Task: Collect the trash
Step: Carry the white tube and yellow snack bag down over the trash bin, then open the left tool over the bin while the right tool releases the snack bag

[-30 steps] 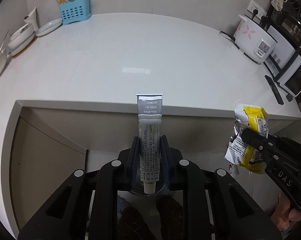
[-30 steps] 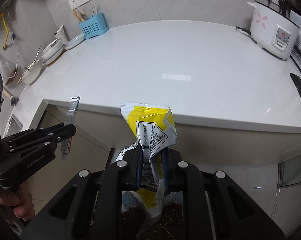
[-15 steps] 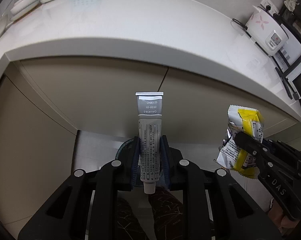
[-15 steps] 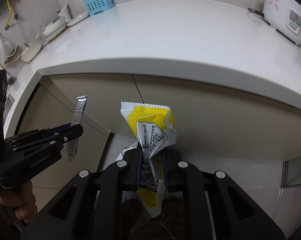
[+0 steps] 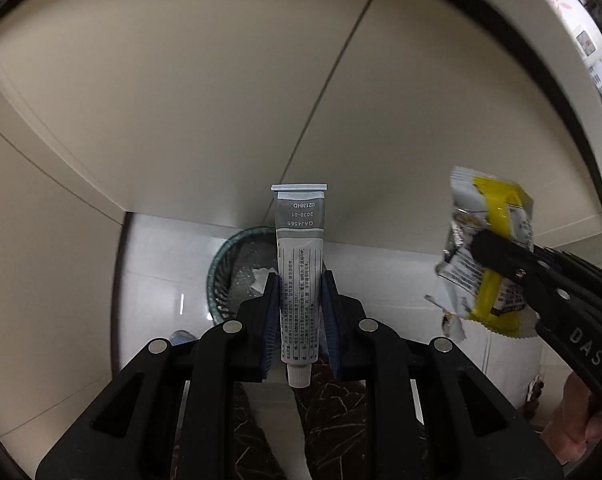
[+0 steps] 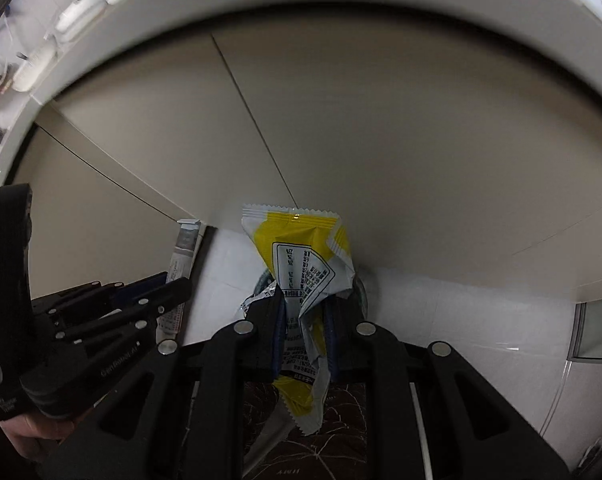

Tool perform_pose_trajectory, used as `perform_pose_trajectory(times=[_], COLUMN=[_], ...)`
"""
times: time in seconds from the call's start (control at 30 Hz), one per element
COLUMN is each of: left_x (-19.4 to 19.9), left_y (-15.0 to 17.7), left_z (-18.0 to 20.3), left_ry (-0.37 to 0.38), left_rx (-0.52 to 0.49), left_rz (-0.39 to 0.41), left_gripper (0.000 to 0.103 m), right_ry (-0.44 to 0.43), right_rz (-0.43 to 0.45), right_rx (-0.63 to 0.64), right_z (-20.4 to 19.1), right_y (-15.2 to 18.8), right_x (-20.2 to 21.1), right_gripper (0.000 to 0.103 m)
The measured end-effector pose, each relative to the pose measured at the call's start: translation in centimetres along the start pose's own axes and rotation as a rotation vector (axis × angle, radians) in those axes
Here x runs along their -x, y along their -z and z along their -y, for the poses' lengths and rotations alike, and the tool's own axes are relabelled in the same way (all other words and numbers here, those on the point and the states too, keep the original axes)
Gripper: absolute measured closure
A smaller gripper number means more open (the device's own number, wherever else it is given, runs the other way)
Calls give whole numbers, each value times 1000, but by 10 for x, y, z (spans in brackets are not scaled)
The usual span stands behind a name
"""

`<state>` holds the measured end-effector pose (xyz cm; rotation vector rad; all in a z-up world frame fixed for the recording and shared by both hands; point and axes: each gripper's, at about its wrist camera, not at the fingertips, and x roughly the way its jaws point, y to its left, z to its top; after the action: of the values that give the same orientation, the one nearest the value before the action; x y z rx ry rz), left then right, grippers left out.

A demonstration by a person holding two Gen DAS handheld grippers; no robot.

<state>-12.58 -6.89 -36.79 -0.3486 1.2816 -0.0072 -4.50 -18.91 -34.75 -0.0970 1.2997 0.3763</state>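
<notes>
Left claw (image 5: 300, 312) clamps a grey tube (image 5: 300, 264) stamped "2030-01"; right claw (image 6: 303, 320) pinches a crumpled yellow wrapper (image 6: 301, 264), its small print unreadable. Beyond both, a dark mesh bin (image 5: 221, 276) sits on the floor, half hidden, under the cabinet (image 5: 221, 100).

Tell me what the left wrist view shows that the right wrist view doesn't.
Left wrist only: the bin's inside, with white scraps, and the tube's printed face and cap. Right wrist only: the dishes at the counter's far edge, and a glass panel at right; the wrapper hides most of the bin. Both: tube shut in the left tool, wrapper in the right tool, cabinet fronts, tiled floor.
</notes>
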Motion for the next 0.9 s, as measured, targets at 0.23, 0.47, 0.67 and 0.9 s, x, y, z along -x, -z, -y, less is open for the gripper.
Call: perform_pose_trajectory(times=[0.23,0.47,0.67,0.9], left_x=[-53,-97,-112,-104], left_y=[8,7,9,11], left_z=[-13,-14,-12,-29], left_ry=[35,42,42,-10], left_rx=[-8,-21,-13,14], left_rz=[-24,-97,-99,-65], left_gripper=[83,81,57,28], right_ry=[3,12,2,-40], right_rz=[-86,-149,-157,-170], right_rx=[5,-17,-12,-10], right_z=[13,30,31,30], right_y=[2,7,11,14], right_x=[-59,-88,-93,-107], right_gripper=[88,88,88,87])
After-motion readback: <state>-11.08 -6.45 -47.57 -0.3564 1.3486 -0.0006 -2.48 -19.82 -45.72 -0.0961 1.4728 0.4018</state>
